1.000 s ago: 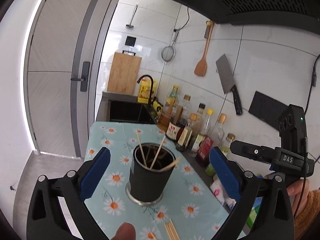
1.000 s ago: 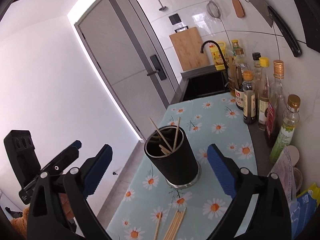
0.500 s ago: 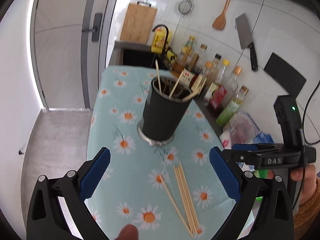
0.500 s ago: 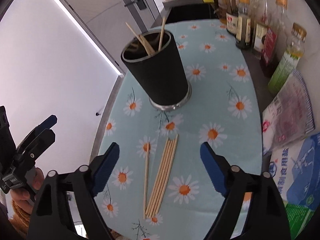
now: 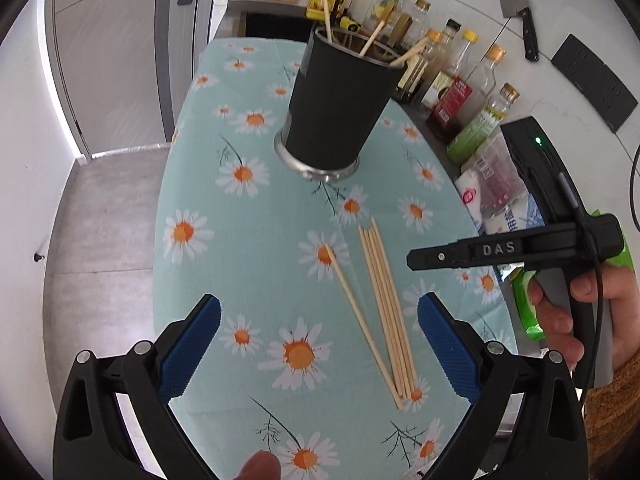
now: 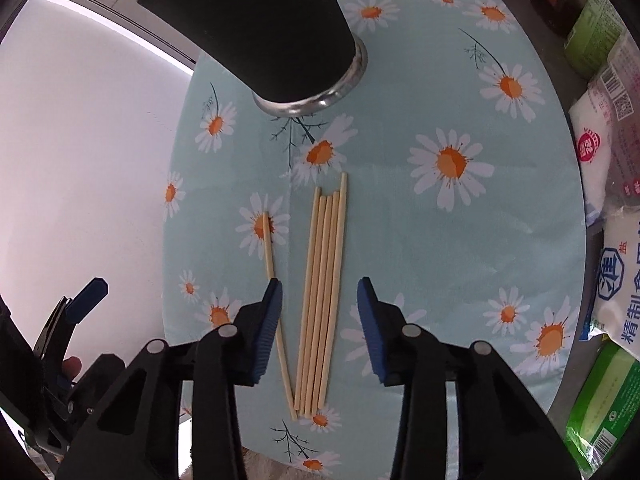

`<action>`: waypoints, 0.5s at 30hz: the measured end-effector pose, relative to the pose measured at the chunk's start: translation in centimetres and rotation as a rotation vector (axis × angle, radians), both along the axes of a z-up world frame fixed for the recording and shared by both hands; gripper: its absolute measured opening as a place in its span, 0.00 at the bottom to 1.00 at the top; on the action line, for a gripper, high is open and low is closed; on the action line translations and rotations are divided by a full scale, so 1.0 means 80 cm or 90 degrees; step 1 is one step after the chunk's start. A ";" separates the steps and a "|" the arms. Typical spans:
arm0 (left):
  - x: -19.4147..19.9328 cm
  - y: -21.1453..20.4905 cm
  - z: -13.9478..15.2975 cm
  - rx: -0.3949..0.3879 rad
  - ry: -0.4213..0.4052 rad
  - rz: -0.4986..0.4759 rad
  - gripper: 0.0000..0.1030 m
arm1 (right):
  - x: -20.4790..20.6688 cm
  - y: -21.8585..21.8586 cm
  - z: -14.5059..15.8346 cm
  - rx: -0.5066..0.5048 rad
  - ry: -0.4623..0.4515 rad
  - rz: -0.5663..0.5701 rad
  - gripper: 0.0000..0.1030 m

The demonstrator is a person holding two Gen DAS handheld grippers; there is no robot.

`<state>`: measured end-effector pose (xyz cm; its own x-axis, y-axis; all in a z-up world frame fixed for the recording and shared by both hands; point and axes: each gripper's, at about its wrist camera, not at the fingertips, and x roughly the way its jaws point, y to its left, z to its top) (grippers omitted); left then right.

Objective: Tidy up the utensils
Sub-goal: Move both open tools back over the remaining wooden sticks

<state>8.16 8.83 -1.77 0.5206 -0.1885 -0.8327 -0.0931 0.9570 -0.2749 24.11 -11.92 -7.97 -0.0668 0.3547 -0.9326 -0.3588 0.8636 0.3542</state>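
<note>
I read "DAS" in raised letters on the side of my right tool (image 5: 460,258) where it crosses the left wrist view; a white bag (image 6: 596,152) at the right edge of the surface carries a red round logo, and the white-and-blue bag (image 6: 620,288) below it has large blue Chinese characters, which I take for salt.

Sauce and oil bottles (image 5: 460,92) stand in a row along the wall behind the black utensil holder (image 5: 340,100); a cleaver (image 5: 516,4) hangs on the tiles above them; the holder sits on a metal base on the daisy-print tablecloth (image 5: 208,184) and already has several chopsticks leaning out of it.

The bundle of chopsticks (image 6: 324,296) lies flat on the surface, just short of the holder, long axis running from me toward it; a single chopstick (image 6: 276,308) lies beside the bundle, angled so that it meets the others at the near ends and splays away at the far end.

My right tool (image 6: 320,308) is partly open, straddling the bundle, its left finger over the single chopstick; my left tool (image 5: 320,344) is wide apart and holds nothing.
</note>
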 end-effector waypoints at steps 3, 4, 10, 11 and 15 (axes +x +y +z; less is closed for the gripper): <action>-0.001 0.001 -0.012 0.003 0.014 0.004 0.93 | 0.001 0.008 -0.014 -0.028 0.005 0.008 0.29; -0.001 0.002 -0.015 0.000 0.019 0.006 0.93 | 0.003 0.009 -0.018 -0.037 0.007 0.008 0.28; -0.003 0.005 -0.030 -0.010 0.037 0.008 0.93 | 0.008 0.012 -0.037 -0.077 0.011 0.005 0.18; -0.004 0.005 -0.033 -0.010 0.041 0.009 0.93 | 0.008 0.013 -0.039 -0.083 0.011 0.006 0.17; -0.005 0.007 -0.040 -0.010 0.053 0.012 0.93 | 0.009 0.012 -0.044 -0.093 0.013 0.007 0.17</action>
